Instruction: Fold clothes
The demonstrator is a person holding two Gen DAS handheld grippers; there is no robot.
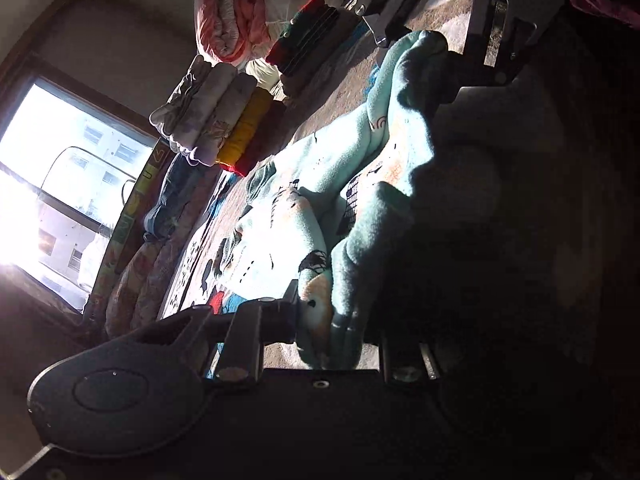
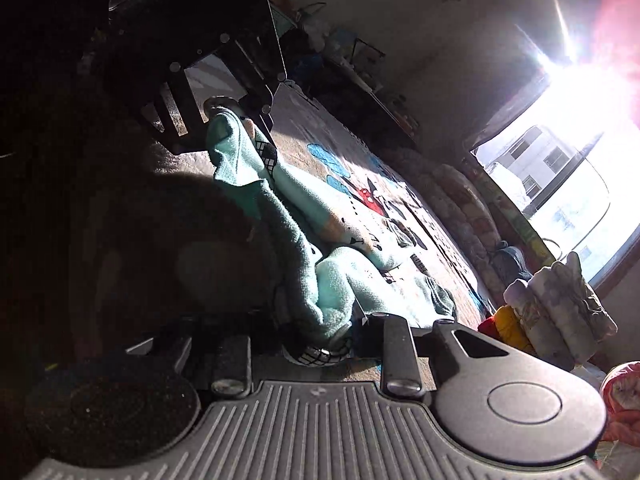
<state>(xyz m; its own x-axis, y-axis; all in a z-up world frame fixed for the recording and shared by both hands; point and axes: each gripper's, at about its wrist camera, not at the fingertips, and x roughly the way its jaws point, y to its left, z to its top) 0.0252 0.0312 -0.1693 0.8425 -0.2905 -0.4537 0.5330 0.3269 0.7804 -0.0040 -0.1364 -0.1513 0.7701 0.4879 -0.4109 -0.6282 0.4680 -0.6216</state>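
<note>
Left gripper: both fingers are pressed together on one end of the teal fleece garment, the cloth bunched between them; the right gripper appears at the top of the left wrist view, clamped on the opposite end of the same garment.

Right wrist view: the right gripper pinches a thick fold of the teal fleece garment; the left gripper shows at upper left, closed on the far end.

Garment position: stretched between the two grippers, sagging in the middle onto the patterned rug; printed cartoon figures and a grid pattern are visible on the fleece; the side nearest the cameras lies in deep shadow, so its exact fold state probably cannot be read.

Surroundings: a stack of folded clothes stands on the rug beyond the garment, white, lilac, yellow and red layers together; a second, darker folded stack sits near it; a pink bundle lies behind both; a bright window fills the left edge.
</note>
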